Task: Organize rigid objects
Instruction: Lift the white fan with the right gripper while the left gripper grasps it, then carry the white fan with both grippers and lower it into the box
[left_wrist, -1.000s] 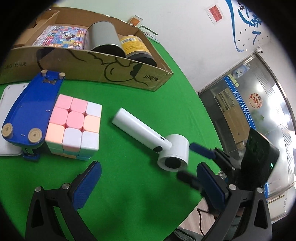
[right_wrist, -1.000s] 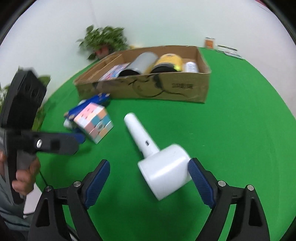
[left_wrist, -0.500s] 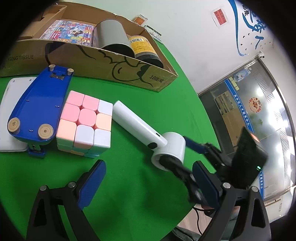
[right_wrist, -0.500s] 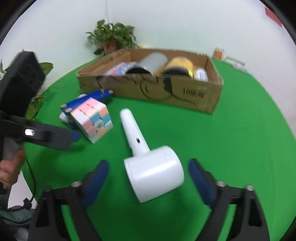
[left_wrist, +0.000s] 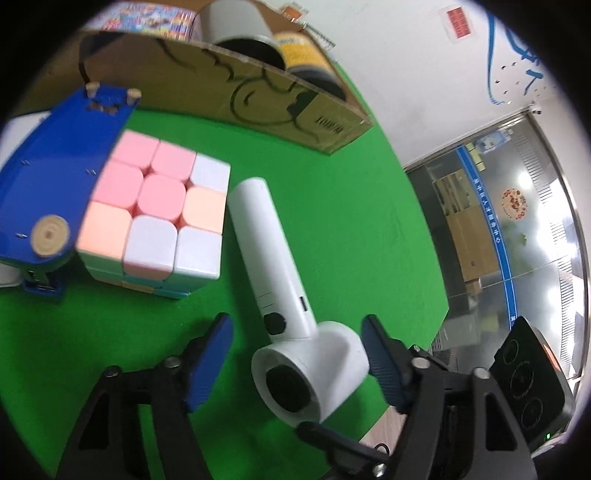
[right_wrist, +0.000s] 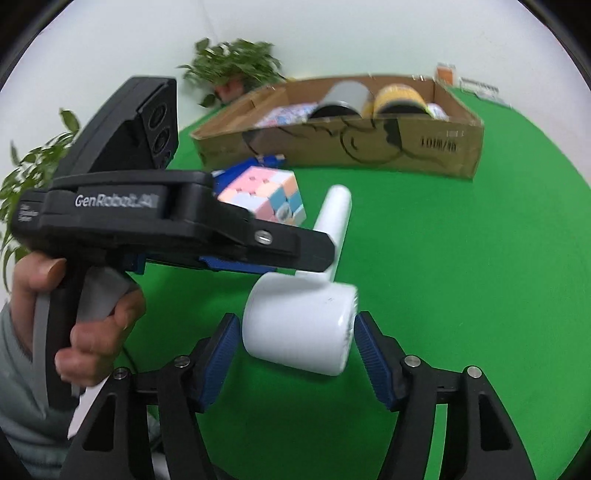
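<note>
A white handheld device lies on the green table, its long handle (left_wrist: 266, 251) pointing toward the box and its round head (left_wrist: 314, 373) nearest me. My right gripper (right_wrist: 295, 350) is shut on that head (right_wrist: 299, 325), a blue pad against each side. My left gripper (left_wrist: 297, 360) straddles the same head from another side. Its jaws are closing; the right pad (left_wrist: 380, 365) is at the head and the left pad (left_wrist: 212, 354) stands apart from it. In the right wrist view a hand (right_wrist: 92, 321) holds the left gripper above the device.
A pastel cube (left_wrist: 155, 218) sits just left of the handle, beside a blue stapler-like tool (left_wrist: 48, 177). Behind them stands a cardboard box (right_wrist: 369, 147) holding cans and a colourful book. The table edge (left_wrist: 439, 314) runs close on the right.
The right gripper slid in around the device's head and narrowed onto it. The left gripper came lower and closer, its jaws narrowing. The device's handle swung toward the cube.
</note>
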